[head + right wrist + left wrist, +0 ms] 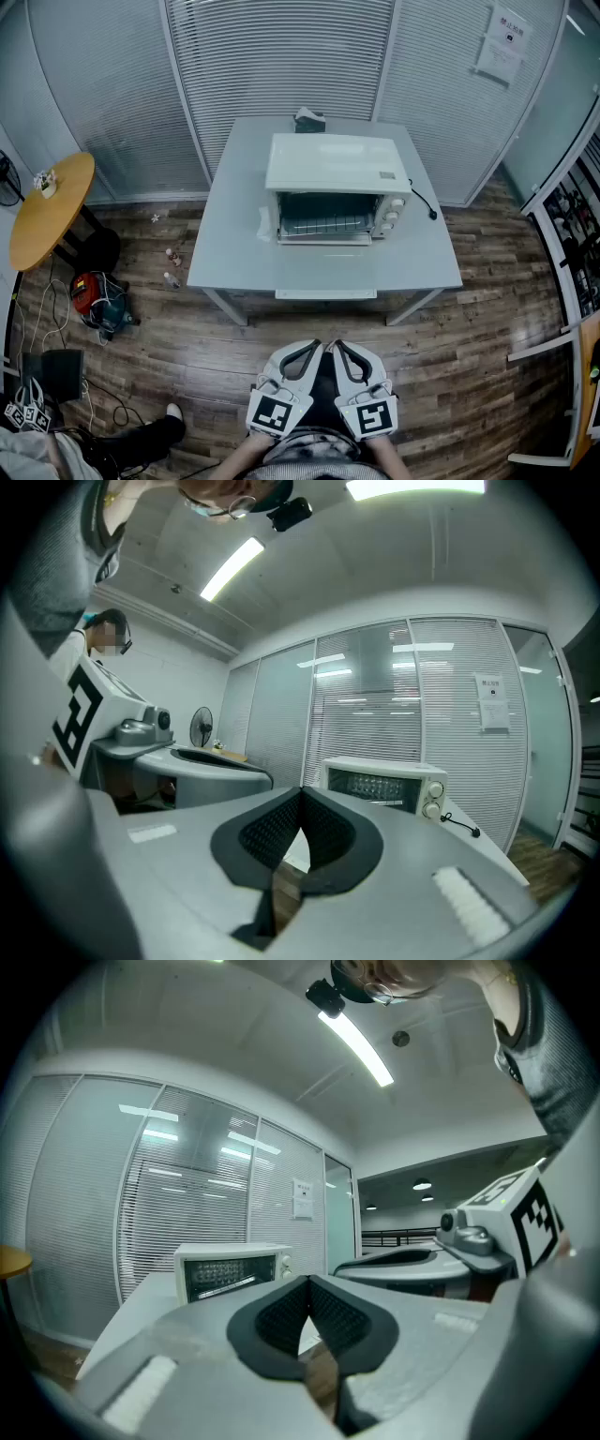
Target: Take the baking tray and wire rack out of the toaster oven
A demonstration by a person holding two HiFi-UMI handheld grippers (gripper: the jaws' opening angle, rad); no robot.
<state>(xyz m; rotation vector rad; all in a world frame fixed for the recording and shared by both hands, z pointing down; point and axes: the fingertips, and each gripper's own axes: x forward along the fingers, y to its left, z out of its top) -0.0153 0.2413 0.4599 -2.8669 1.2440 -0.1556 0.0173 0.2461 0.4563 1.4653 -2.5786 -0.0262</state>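
Observation:
A white toaster oven (336,187) stands on the pale grey table (244,262), its door folded down. Inside its open mouth I see a wire rack (323,225); the baking tray cannot be made out. The oven also shows far ahead in the left gripper view (232,1269) and the right gripper view (382,783). My left gripper (315,347) and right gripper (337,347) hang side by side close to my body, well short of the table. Both are shut with nothing between the pads.
A round wooden side table (52,211) stands at the left, with cables and a red tool (94,295) on the wood floor below it. Blinds and glass walls close off the back. A black cord (422,202) trails from the oven's right side.

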